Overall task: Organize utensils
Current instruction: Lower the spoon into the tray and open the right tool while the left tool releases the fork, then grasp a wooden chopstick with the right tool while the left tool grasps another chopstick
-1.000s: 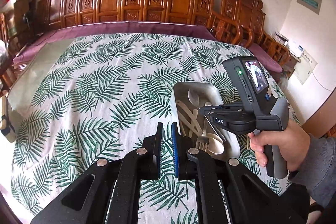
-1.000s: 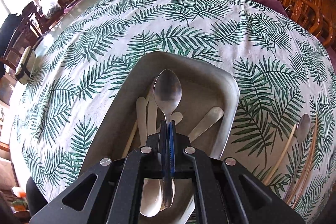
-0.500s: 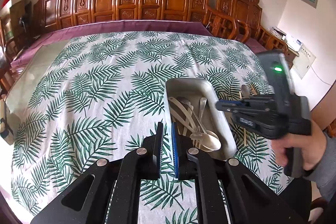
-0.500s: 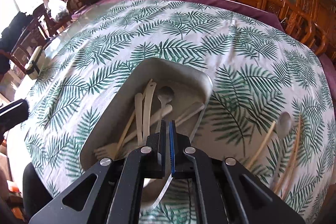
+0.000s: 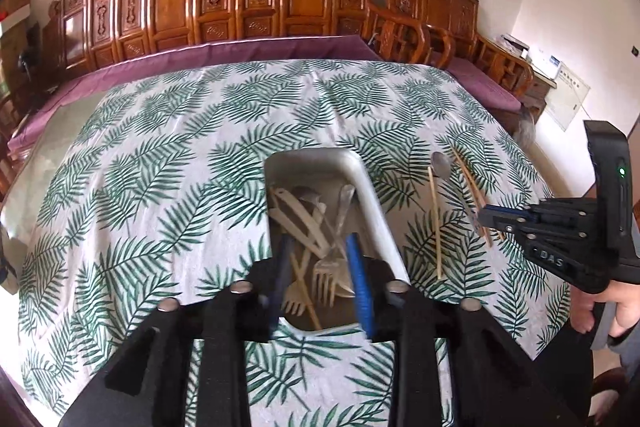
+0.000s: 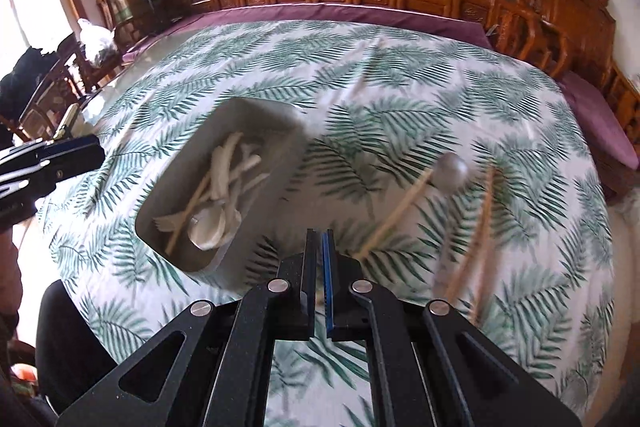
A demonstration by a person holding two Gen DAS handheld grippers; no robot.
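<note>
A grey tray [image 5: 376,211] sits on the table [image 5: 168,163], which wears a palm-leaf cloth; inside lie pale plastic forks [image 5: 324,277], spoons and a wooden chopstick, piled lengthwise. The left gripper [image 5: 320,275] hangs over the tray's near end, its jaws opening with nothing pressed between them. To the right of the tray, loose on the cloth, are a metal spoon [image 5: 441,164] and several chopsticks [image 5: 435,223] — apart from the tray. The right gripper [image 6: 319,267], held in a hand [image 5: 608,311], hovers over the cloth between tray and chopsticks, jaws together and empty — that view is blurred
</note>
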